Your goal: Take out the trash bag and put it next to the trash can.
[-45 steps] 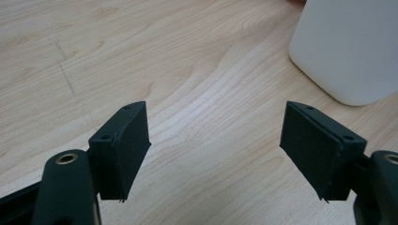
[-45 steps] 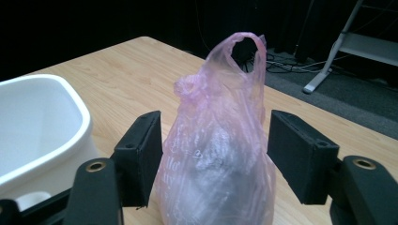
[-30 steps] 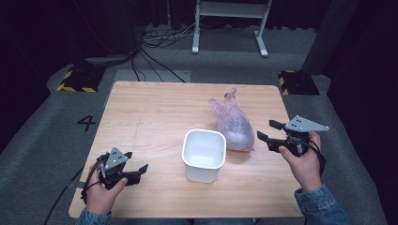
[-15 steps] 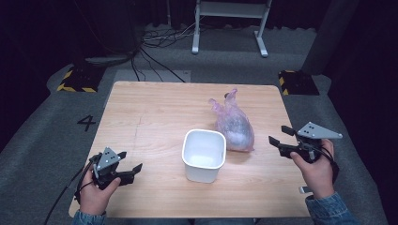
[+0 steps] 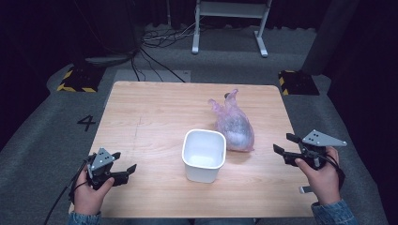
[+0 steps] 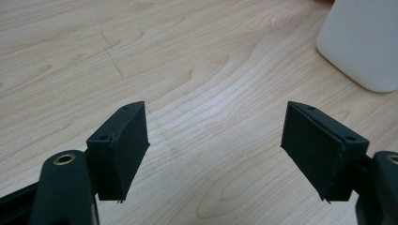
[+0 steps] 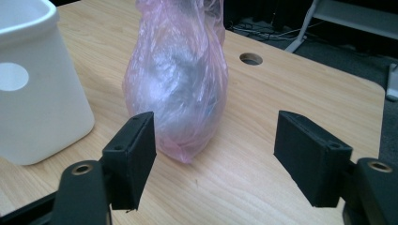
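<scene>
**Seemingly poised: twin grippers wait either side of bag and tub**

Seen from the high view, a person's right gripper (image 5: 285, 151) rests at the table's right edge with its jaws spread wide, pointed toward a pink plastic bag (image 5: 233, 125) that lies just ahead of them and untouched. In the right gripper view the bag (image 7: 180, 79) stands ahead of the jaws, closer to the left one, its knotted neck rising away from them and a pale, crinkled mass visible through the film; what that mass is cannot be told. A white tub (image 5: 203, 154) sits just beside the bag, and in the right gripper view the tub (image 7: 35, 84) lies off past the left jaw. The left gripper (image 5: 126, 168) hovers near the table's front left corner, jaws likewise spread with nothing between them but bare wooden table (image 6: 197, 93); the tub's rounded corner shows beyond its right jaw.

The work appears to be at its approach stage: neither tool has yet taken hold of anything. The next move probably calls for the right gripper to advance until the bag's film sits between its jaws, then close gently, since thin plastic may slip or tear. The left gripper looks placed to steady the tub.
</scene>
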Demonstrator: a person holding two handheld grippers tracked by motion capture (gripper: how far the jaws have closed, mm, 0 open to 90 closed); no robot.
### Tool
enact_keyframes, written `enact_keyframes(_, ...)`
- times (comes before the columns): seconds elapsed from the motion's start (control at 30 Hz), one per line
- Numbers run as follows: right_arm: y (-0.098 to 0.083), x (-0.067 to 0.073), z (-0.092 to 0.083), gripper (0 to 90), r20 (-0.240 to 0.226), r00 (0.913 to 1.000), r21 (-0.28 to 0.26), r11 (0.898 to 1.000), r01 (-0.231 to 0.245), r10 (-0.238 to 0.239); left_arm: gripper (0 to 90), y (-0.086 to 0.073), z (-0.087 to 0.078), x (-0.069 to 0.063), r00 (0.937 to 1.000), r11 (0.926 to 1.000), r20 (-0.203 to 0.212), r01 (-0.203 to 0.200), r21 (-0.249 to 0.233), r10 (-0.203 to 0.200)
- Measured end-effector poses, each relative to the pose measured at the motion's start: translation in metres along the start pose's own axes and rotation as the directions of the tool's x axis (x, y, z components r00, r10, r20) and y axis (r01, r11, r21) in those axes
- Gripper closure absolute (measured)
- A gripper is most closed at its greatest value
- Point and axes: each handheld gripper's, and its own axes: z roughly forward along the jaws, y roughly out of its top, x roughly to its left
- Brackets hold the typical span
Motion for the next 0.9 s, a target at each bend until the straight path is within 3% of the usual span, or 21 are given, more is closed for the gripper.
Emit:
enact_keyframes(0.47, -0.039, -0.003, 0.011, 29.0, -0.014, 0.9992, 0.079, 0.996, -0.035, 0.036, 20.8, -0.007, 0.008, 0.005, 0.9999, 0.9989, 0.012, 0.001, 0.046, -0.001)
enact_keyframes(0.73, -0.057, -0.003, 0.013, 29.0, -0.019, 0.9976, 0.097, 0.993, -0.064, 0.066, 20.5, -0.012, 0.018, 0.002, 0.9998, 0.9966, -0.019, -0.003, 0.082, 0.005)
enact_keyframes(0.9, -0.072, -0.001, 0.015, 29.0, -0.020, 0.9959, 0.118, 0.989, -0.085, 0.088, 20.7, -0.014, 0.023, 0.002, 0.9999, 0.9958, -0.014, -0.002, 0.091, 0.003)
